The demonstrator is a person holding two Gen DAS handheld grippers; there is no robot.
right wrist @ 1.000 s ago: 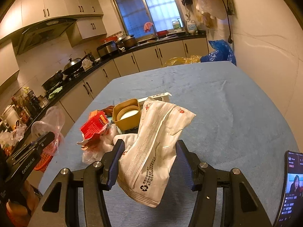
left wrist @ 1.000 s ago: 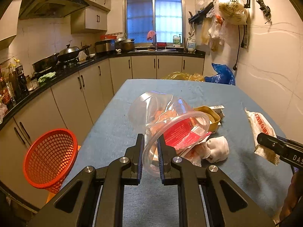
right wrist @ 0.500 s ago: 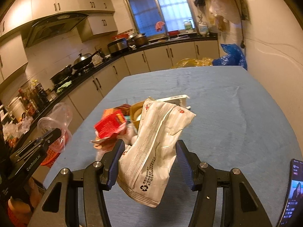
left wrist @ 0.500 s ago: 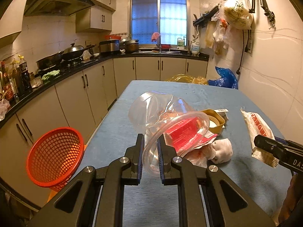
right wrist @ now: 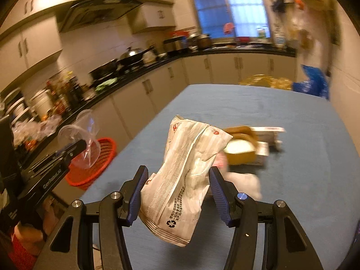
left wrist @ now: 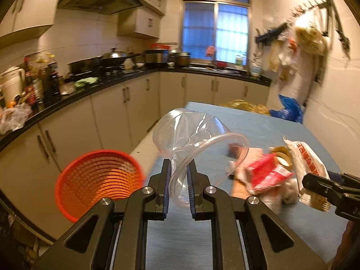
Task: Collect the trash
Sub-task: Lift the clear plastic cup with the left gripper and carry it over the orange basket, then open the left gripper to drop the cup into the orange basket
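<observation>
Gripping a clear cup (left wrist: 198,139) (left gripper (left wrist: 177,186)) beside orange basket (left wrist: 99,177).

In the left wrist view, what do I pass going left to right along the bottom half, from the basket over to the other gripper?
orange basket → clear plastic cup in the left gripper → red wrapper → white printed bag → right gripper

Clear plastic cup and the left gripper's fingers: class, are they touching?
Touching. The left wrist view shows the left gripper pinching the clear plastic cup by its rim, both pads against it.
</observation>
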